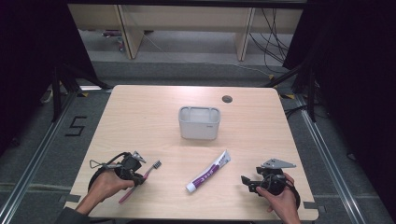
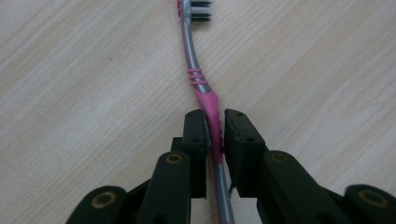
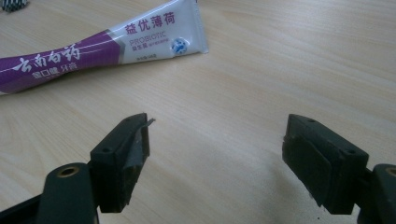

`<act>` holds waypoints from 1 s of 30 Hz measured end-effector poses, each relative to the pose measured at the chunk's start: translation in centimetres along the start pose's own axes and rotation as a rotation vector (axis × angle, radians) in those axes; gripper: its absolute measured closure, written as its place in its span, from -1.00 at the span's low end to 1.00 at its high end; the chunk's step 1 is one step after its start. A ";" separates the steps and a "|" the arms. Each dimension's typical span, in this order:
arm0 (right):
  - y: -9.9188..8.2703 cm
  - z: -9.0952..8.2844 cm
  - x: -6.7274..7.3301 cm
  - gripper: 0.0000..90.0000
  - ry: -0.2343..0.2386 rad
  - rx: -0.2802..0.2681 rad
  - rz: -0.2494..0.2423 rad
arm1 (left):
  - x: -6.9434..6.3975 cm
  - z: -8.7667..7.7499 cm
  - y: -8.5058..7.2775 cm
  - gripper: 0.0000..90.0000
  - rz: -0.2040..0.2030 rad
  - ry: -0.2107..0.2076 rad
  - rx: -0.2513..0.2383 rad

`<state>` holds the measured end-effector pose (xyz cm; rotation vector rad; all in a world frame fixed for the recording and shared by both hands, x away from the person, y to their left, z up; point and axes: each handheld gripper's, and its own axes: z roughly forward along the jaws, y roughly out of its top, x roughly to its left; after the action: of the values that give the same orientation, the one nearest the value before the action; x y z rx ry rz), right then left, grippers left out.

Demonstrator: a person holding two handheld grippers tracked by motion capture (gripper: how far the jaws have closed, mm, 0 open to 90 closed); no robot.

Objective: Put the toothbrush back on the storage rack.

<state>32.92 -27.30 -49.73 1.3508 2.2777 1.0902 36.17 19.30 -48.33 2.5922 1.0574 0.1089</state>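
- The left gripper point(image 2: 215, 128) has its jaws narrowed onto the pink grip of the toothbrush point(image 2: 201, 88), one on each side; in the left gripper view the pads look to be touching the handle, which lies flat on the table point(image 1: 140, 116)
- The toothbrush lies well to the near left of the grey holder point(image 1: 199, 122), bristle head pointing roughly toward it, tail toward the person
- To do this pickup well, I judge the squeeze should be firm before any lift — the handle is thin and curved, so a loose pinch could let it roll or swing head-down
- The grip sits behind the middle of the handle, so the head end may dip once lifted; a straight, slow rise would keep it from twisting
- If the holder is where the brush goes, it will need tipping upright over the holder's open top
- The right gripper point(image 3: 217, 156) rests at the near right of the holder, jaws wide apart and holding nothing, with bare wood between them
- The toothpaste tube point(image 1: 208, 171) lies on its side in front of the holder — between the two grippers, cap end toward the person
- The path from the toothbrush to the holder looks free; the tube lies off to the right of it, and a dark round cable hole point(image 1: 227, 99) sits behind the holder, well clear
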 end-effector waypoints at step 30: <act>0.0 -0.2 0.0 -0.46 -0.003 0.009 0.005 | -0.7 0.4 2.1 0.81 0.118 0.021 0.140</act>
<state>32.84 -27.38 -49.59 1.3615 2.2803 1.0800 37.12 17.26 -47.93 2.7850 0.9504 0.0938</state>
